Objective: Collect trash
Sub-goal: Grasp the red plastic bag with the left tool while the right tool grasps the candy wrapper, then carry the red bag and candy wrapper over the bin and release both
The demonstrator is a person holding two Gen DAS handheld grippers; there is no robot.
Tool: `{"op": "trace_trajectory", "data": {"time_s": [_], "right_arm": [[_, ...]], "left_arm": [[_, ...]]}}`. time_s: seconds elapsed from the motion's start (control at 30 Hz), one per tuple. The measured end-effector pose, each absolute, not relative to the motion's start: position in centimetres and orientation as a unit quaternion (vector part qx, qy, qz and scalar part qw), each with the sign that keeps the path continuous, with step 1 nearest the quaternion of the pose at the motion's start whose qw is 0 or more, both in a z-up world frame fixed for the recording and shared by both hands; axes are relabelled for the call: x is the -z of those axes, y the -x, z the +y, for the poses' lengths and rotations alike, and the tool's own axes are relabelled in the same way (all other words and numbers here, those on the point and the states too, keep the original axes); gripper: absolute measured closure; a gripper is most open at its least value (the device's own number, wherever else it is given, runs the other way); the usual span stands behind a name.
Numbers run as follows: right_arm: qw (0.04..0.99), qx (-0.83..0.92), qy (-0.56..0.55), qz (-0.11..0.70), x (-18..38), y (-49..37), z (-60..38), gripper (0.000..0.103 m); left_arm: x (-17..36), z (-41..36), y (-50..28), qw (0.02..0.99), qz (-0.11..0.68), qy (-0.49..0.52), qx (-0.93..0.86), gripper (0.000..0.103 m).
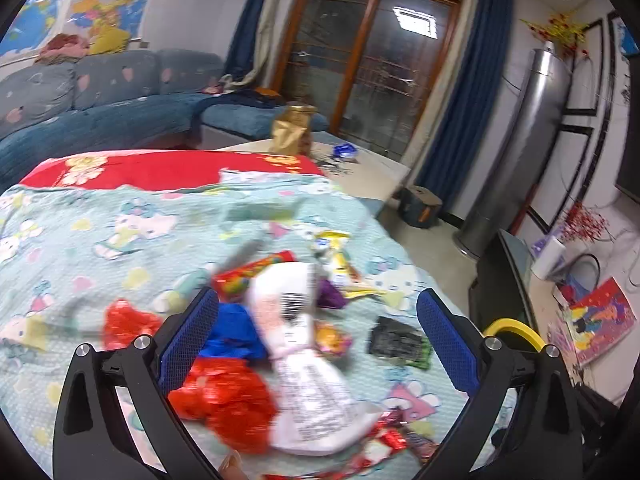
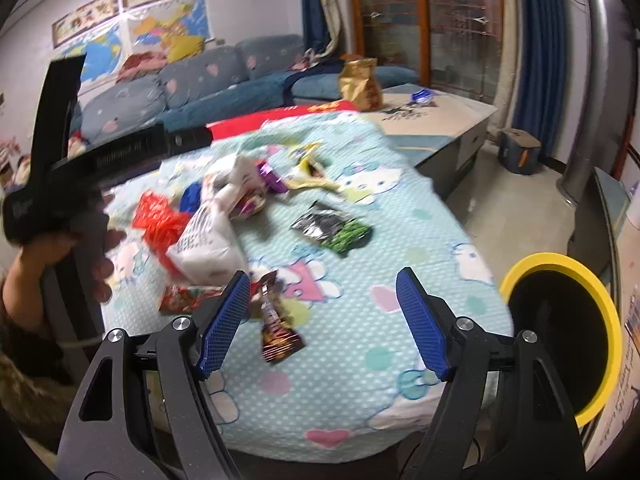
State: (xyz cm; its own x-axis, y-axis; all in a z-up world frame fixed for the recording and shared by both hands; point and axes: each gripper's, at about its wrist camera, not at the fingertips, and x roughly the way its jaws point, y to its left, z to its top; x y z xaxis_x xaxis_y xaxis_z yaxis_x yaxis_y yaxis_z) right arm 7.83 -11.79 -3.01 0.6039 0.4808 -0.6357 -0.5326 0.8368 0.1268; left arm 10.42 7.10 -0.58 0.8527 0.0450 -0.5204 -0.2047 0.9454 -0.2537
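Observation:
Several snack wrappers lie on a light blue cartoon blanket point(image 2: 360, 360). A white printed bag point(image 1: 304, 364) sits in the pile, with red wrappers point(image 1: 228, 396) and a blue one point(image 1: 232, 332) beside it. My left gripper point(image 1: 316, 344) is open and empty just above the white bag. A dark brown wrapper point(image 2: 276, 328) lies near my right gripper point(image 2: 320, 324), which is open and empty above the blanket. A black and green packet point(image 2: 332, 228) lies further off. A bin with a yellow rim point(image 2: 612, 320) stands at the right.
The left gripper's body point(image 2: 80, 160) and the hand holding it fill the left of the right wrist view. A gold bag point(image 2: 360, 84) and a blue wrapper point(image 2: 422, 97) sit on a low table point(image 2: 452, 120) behind. A blue sofa point(image 1: 100, 120) lines the far wall.

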Motion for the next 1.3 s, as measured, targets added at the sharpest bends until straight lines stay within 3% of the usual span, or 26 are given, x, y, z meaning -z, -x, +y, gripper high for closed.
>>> {"op": "trace_trajectory", "data": {"time_s": [0.57, 0.63, 0.73, 0.77, 0.8, 0.83, 0.9, 1.03, 1.07, 1.3], "right_arm": [[0.862, -0.308, 0.072, 0.397, 7.2, -9.1, -7.6, 0.036], [0.858, -0.307, 0.078, 0.404, 7.8, -9.1, -7.4, 0.039], [0.85, -0.304, 0.08, 0.422, 8.8, -9.3, -7.5, 0.058], [0.852, -0.3, 0.082, 0.422, 8.9, -9.3, -7.7, 0.067], [0.853, -0.299, 0.083, 0.42, 8.9, -9.2, -7.9, 0.075], [0.852, -0.302, 0.08, 0.42, 8.8, -9.3, -8.0, 0.078], [0.852, -0.304, 0.075, 0.421, 8.8, -9.3, -8.3, 0.078], [0.853, -0.306, 0.069, 0.417, 8.6, -9.1, -8.5, 0.079], [0.854, -0.307, 0.068, 0.414, 8.4, -9.1, -8.6, 0.079], [0.859, -0.314, 0.056, 0.4, 7.2, -8.7, -9.2, 0.079]], "left_arm": [[5.7, 15.8, -7.3, 0.9, 0.314, 0.248, -0.175, 0.007], [7.0, 16.7, -7.3, 0.887, 0.325, 0.279, -0.172, 0.007], [8.5, 17.1, -7.3, 0.876, 0.338, 0.301, -0.168, 0.008], [8.9, 17.1, -7.2, 0.874, 0.339, 0.307, -0.166, 0.011], [9.1, 17.1, -7.2, 0.873, 0.338, 0.309, -0.165, 0.022], [9.1, 17.0, -7.1, 0.875, 0.336, 0.306, -0.164, 0.026], [9.0, 16.6, -7.0, 0.88, 0.331, 0.305, -0.153, 0.047], [8.3, 15.6, -7.3, 0.886, 0.325, 0.302, -0.133, 0.074], [8.1, 15.5, -7.2, 0.888, 0.323, 0.301, -0.132, 0.086], [5.7, 16.2, -6.1, 0.903, 0.279, 0.308, -0.107, 0.091]]}}
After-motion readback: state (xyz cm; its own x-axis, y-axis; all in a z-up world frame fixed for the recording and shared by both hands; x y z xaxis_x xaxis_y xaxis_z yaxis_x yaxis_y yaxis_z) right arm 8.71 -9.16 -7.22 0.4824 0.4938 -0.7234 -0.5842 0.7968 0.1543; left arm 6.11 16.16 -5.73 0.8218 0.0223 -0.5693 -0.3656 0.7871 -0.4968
